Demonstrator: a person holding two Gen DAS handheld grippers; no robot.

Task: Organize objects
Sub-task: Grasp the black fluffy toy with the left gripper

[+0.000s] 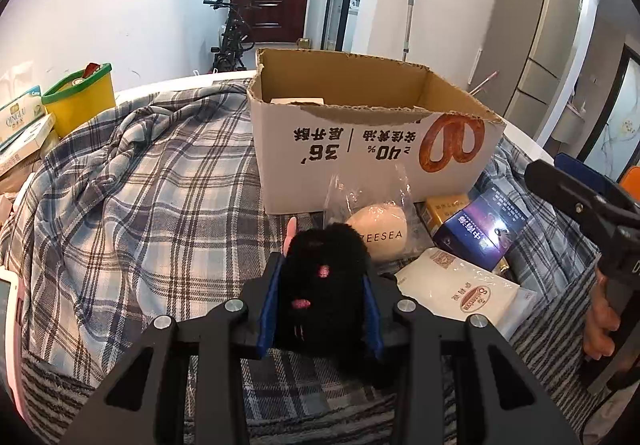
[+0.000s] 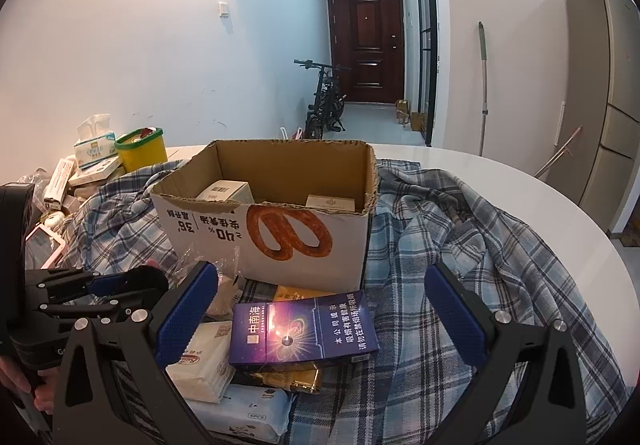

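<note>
Left gripper (image 1: 323,285) clamped on black plush toy (image 1: 320,265); cardboard box (image 1: 360,149) just behind, on plaid cloth (image 1: 152,197).

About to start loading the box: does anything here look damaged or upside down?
Yes. The cardboard box stands upside down: its print reads inverted, and its open top rim is ragged where the flaps were torn off. The plaid cloth under it lies rumpled. The left claw is shut on a black plush toy.
</note>
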